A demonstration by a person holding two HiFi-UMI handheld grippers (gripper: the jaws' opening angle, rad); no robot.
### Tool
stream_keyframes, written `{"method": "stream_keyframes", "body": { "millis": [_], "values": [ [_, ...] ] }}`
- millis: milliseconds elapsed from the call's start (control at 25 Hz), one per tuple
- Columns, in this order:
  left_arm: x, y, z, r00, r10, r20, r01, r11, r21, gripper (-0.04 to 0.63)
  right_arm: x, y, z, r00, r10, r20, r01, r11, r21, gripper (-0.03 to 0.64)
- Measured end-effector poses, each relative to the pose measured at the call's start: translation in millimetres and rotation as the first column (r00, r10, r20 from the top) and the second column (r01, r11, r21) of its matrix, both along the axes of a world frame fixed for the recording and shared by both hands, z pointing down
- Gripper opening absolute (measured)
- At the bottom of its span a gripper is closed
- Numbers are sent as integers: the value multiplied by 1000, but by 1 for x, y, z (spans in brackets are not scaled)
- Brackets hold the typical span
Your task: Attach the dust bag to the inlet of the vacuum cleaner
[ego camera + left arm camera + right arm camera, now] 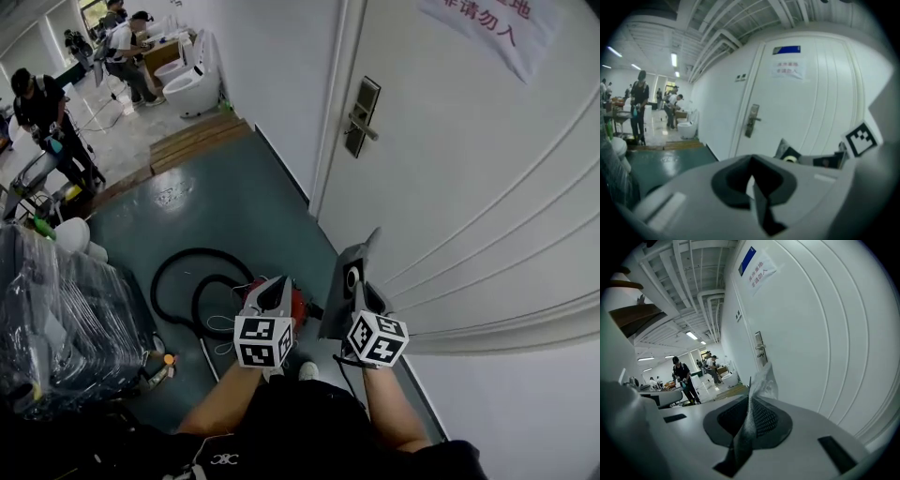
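Note:
The grey dust bag (339, 291) hangs upright with its round collar hole facing me, and my right gripper (362, 292) is shut on its edge. In the right gripper view a strip of the bag's fabric (759, 385) is pinched between the jaws of the right gripper (749, 420). My left gripper (272, 289) is shut and holds nothing. It hovers over the red vacuum cleaner (298, 302), which is mostly hidden below it. The left gripper (751, 182) sees the dust bag (789, 154) off to its right. A black hose (187, 272) coils on the green floor.
A white door (450, 159) with a metal handle (361, 117) stands close on the right. Plastic-wrapped goods (56, 319) fill the left side. Farther back are a wooden step (197, 141), white toilets (192, 84) and several people.

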State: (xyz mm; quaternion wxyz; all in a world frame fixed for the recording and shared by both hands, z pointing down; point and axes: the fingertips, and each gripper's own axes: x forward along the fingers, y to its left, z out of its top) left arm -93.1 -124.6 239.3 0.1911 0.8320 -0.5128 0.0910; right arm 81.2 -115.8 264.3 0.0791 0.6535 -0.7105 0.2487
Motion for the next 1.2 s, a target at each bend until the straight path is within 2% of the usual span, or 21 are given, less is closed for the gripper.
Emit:
{"method": "stream_keyframes", "body": {
  "millis": [240, 640, 880, 1040, 1200],
  "values": [
    [-4, 2, 59, 999, -44, 26, 47, 991, -123, 0, 8, -3, 48, 1000, -28, -4, 28, 996, -87, 18],
    [-17, 3, 211, 994, -52, 97, 76, 963, -258, 0, 18, 0, 194, 999, -47, -8, 44, 979, -201, 18],
    [-14, 0, 297, 991, 6, 135, 40, 943, -330, 0, 19, -12, 257, 999, -39, -32, 31, 977, -210, 18],
    [-10, -2, 337, 989, 31, 142, 24, 930, -368, 0, 25, -13, 266, 999, -17, -30, 11, 980, -201, 18],
    [-1, -7, 367, 989, 49, 140, 7, 926, -378, 0, 44, -6, 271, 999, 1, -47, -10, 982, -189, 19]
  ]
}}
